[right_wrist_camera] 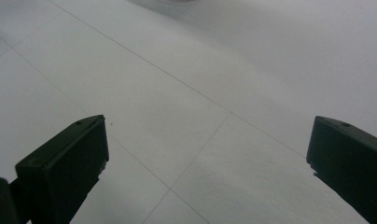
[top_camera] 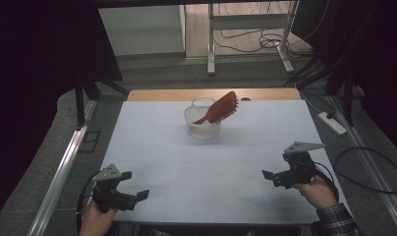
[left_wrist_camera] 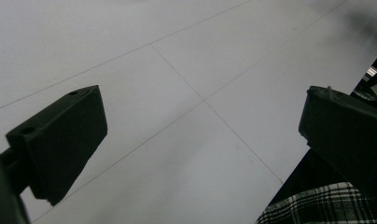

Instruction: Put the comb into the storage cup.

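A reddish-brown wooden hairbrush [top_camera: 221, 108] is propped in a small white plastic basket [top_camera: 201, 124] on the pale counter [top_camera: 211, 167], while left claw [top_camera: 135, 189] and right claw [top_camera: 268, 177] are held wide apart, empty.

Left tool [top_camera: 137, 189] low at near-left, jaws spread wide, empty. Right tool [top_camera: 271, 176] near-right, jaws likewise apart, nothing held.

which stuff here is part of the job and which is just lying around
Part of the job:
- hairbrush, leaning in the basket
- white basket
- left gripper, open
- right gripper, open

Just lying about:
- power strip on the floor
- cables on the floor
- metal frame behind the table
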Tool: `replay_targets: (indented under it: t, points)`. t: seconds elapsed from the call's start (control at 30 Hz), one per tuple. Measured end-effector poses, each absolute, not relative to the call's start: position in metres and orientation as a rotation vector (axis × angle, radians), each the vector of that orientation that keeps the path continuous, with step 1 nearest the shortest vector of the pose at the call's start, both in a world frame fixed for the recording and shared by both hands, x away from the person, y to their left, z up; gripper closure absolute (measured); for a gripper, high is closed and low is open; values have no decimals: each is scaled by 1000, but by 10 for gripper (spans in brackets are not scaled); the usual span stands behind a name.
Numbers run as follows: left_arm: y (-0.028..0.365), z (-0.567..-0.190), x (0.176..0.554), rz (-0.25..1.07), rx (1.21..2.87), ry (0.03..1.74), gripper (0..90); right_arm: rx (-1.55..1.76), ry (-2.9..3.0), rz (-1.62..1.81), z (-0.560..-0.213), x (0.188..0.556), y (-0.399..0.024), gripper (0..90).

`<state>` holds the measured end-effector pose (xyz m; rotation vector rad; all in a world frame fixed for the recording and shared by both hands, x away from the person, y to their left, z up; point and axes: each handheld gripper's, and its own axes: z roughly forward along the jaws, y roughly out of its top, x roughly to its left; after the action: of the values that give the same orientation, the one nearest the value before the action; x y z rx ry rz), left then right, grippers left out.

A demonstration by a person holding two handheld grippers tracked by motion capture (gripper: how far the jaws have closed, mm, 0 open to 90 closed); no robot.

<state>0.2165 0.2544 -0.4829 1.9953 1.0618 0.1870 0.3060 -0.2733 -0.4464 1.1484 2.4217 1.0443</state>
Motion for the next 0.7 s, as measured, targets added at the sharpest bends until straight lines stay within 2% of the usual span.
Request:
replay_targets:
  t: [0.7]
  points:
    - [255, -483, 217, 187, 1993, 1066, 8, 1188, 2391, 1026, -450, 296, -294, 0]
